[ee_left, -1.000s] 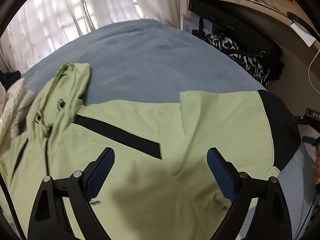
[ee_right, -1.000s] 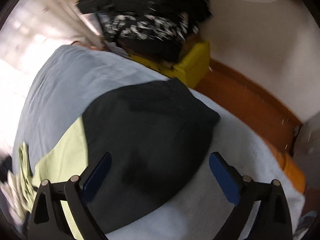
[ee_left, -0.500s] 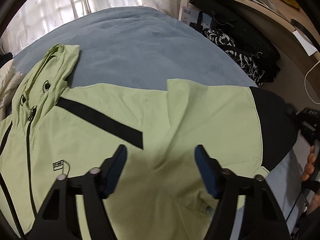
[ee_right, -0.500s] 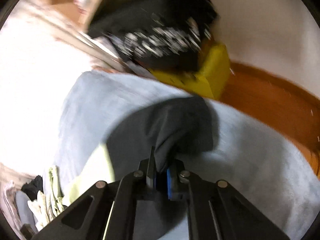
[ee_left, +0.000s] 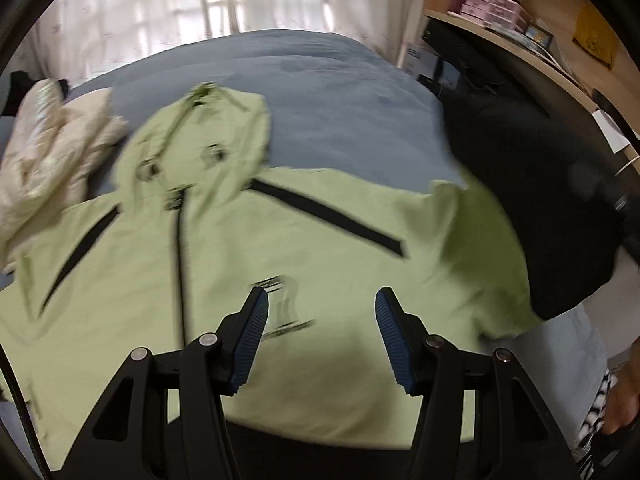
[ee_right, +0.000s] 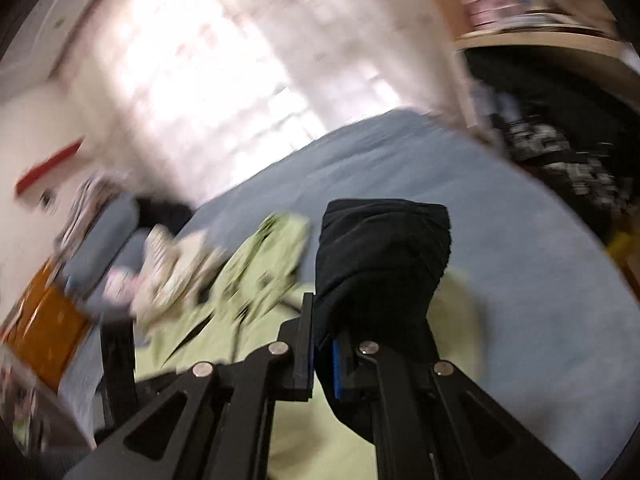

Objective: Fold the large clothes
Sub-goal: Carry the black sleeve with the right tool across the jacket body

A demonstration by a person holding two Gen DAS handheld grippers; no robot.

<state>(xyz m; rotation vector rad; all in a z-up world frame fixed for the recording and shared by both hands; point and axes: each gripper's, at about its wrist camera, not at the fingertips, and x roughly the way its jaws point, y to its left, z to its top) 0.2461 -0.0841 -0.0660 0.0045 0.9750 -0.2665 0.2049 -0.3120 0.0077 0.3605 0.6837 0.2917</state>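
A light green hooded jacket [ee_left: 320,232] with black trim lies front up on the blue-grey bed [ee_left: 320,92]. Its hood [ee_left: 208,132] points toward the window. My left gripper [ee_left: 322,296] hovers over the chest near the printed logo; its jaws are closing, with nothing pinched between them. The black end of the sleeve [ee_left: 540,216] is raised at the right. In the right wrist view my right gripper [ee_right: 322,320] is shut on that black sleeve end [ee_right: 380,248], holding it bunched above the green jacket body [ee_right: 320,420].
A cream padded garment [ee_left: 52,140] lies at the bed's left side beside the hood. A wooden desk [ee_left: 520,40] with boxes stands at the right, with dark bags [ee_left: 480,76] under it. A curtained window is behind the bed. A hand [ee_left: 624,392] shows at the lower right.
My right gripper has shut on the black sleeve end, lifted it and swung it over the jacket. My left gripper has narrowed and moved across the chest toward the zip.
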